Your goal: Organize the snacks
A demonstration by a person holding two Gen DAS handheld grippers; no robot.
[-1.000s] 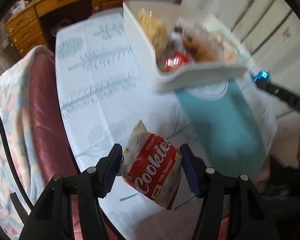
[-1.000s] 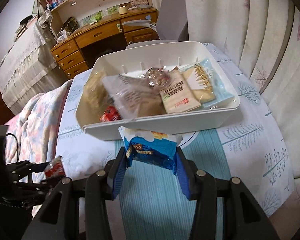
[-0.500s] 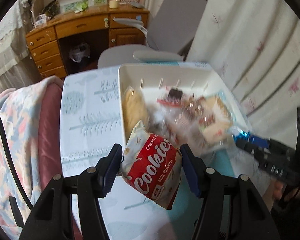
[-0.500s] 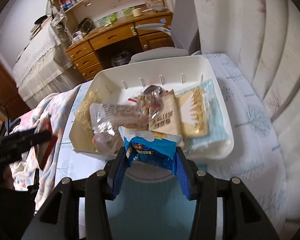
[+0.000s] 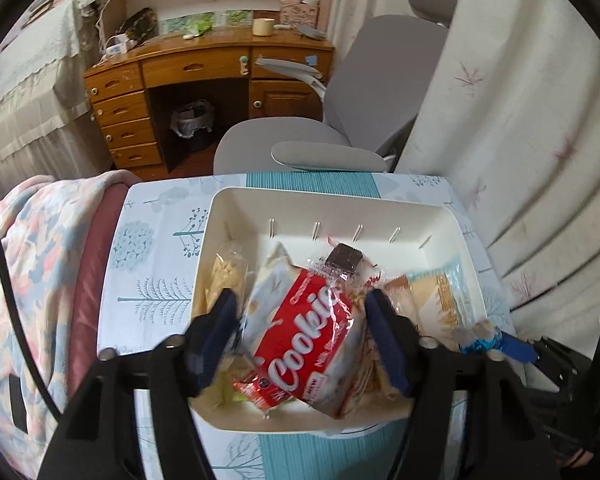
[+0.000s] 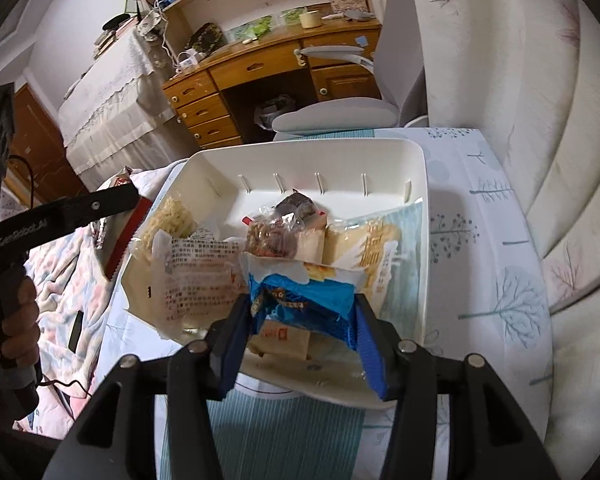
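Note:
A white bin (image 5: 332,196) (image 6: 300,148) stands on the table, holding several wrapped snacks. My left gripper (image 5: 300,296) hangs over the bin's near left part and its jaws are opening. The red and white cookie packet (image 5: 312,340) sits tilted between them, with a gap showing at the left pad. My right gripper (image 6: 301,300) is over the bin's near right side, its jaws starting to open. The blue snack packet (image 6: 304,296) still touches both pads. One finger (image 6: 100,202) of the left gripper shows in the right wrist view, with a hand (image 6: 16,320) on the handle.
The table carries a white tree-print cloth (image 5: 152,280) with a teal stripe. A blanket-covered bed (image 5: 32,260) borders it on the left and a curtain (image 5: 520,120) on the right. A grey office chair (image 5: 340,140) and a wooden desk (image 5: 204,68) stand behind.
Both grippers moved from the table's near side to above the bin, each with its packet. The left jaws have widened and the cookie packet has tilted. The right jaws have widened slightly.

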